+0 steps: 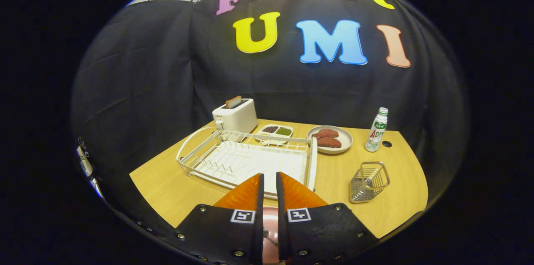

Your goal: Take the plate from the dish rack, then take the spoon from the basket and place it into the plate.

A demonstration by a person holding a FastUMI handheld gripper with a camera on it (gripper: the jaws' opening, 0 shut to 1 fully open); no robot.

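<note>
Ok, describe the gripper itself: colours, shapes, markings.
The gripper has two orange, wedge-shaped fingers with ridged faces, tapering toward the tips. Each sits on a black angular mount studded with small silver screws and carries a square black-and-white fiducial tag. No cables or sleeves are visible.

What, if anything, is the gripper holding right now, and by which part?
The gripper is shut on a pink plate, held edge-on by its rim between the two orange fingers, above the dish rack.
</note>
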